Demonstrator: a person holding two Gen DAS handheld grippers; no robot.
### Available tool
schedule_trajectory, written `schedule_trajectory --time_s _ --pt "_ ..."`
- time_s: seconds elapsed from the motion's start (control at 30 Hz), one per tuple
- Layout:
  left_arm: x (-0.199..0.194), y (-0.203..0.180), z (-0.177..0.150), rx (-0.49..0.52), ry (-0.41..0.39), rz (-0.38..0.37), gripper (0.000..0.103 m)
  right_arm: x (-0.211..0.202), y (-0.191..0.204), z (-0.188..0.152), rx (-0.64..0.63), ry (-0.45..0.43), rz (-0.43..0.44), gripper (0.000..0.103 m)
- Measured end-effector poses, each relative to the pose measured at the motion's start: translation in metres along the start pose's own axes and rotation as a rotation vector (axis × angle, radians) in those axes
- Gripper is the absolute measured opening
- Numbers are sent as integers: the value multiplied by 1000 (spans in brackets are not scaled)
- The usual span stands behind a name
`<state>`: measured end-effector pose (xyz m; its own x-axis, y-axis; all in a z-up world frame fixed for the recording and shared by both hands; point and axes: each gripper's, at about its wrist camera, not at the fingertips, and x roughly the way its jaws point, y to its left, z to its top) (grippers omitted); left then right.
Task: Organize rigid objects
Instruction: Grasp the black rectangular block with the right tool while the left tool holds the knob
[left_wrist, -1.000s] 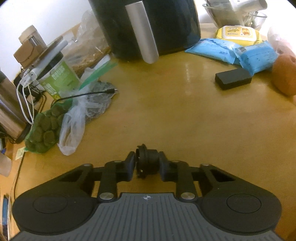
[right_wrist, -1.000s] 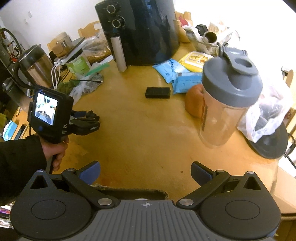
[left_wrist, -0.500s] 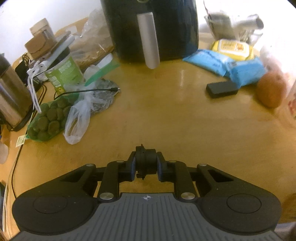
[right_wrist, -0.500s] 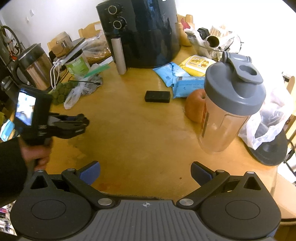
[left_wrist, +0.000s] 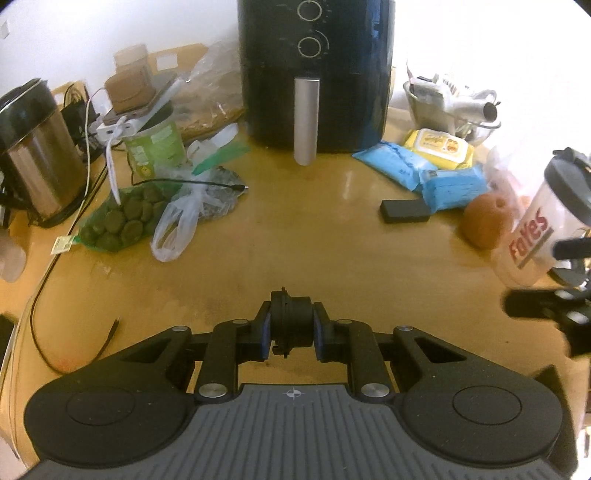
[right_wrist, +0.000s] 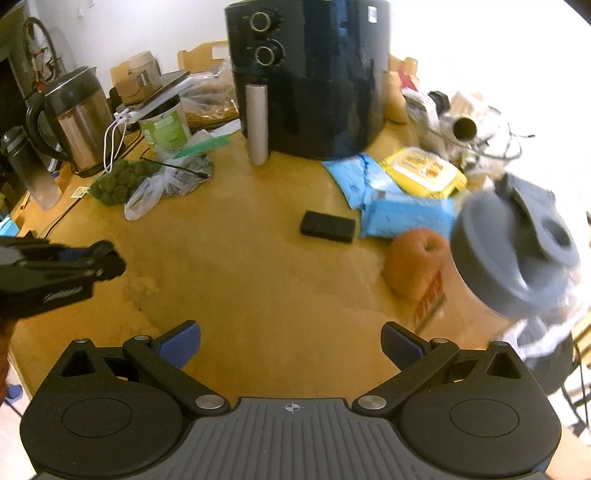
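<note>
My left gripper (left_wrist: 290, 326) is shut on a small black round part (left_wrist: 288, 319) and holds it above the wooden table (left_wrist: 314, 251). It also shows at the left edge of the right wrist view (right_wrist: 107, 258). My right gripper (right_wrist: 290, 341) is open and empty, low over the table's front. A shaker bottle (right_wrist: 513, 266) with a grey lid stands at the right, next to an orange fruit (right_wrist: 413, 258). A black rectangular block (right_wrist: 327, 226) lies mid-table.
A black air fryer (left_wrist: 314, 70) stands at the back. Blue and yellow wipe packs (left_wrist: 436, 162) lie to its right. A kettle (left_wrist: 33, 147), a green tub (left_wrist: 155, 142), bags of green balls (left_wrist: 122, 218) and cables crowd the left side.
My left gripper has drawn back and risen with the black part, widening its view. My right gripper has moved toward the shaker bottle, which looks nearer and blurred.
</note>
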<state>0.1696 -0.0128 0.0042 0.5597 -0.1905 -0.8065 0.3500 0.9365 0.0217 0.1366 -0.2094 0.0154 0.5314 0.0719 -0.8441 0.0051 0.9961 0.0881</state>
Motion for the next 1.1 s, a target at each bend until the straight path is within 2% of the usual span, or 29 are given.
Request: schedule_trajectory --time_s 0.17,0.37,0.67,0.8,0.9,1.1 --pt "-16 5 -10 -48 12 -9 22 14 12 14 -40 -21 -13 103" --pt "-38 11 -24 -106 18 -23 22 36 17 25 -21 -48 -29 103" --pt "-51 19 -49 -188 40 -1 22 79 4 39 54 -82 -107 102" --pt "-56 27 -56 -217 45 12 22 96 3 46 42 -87 -116 102" --pt "-59 31 -59 -240 46 22 22 106 3 48 43 -79 -112 95" --pt "-64 40 -63 -277 48 45 22 121 10 50 28 -72 -115 95"
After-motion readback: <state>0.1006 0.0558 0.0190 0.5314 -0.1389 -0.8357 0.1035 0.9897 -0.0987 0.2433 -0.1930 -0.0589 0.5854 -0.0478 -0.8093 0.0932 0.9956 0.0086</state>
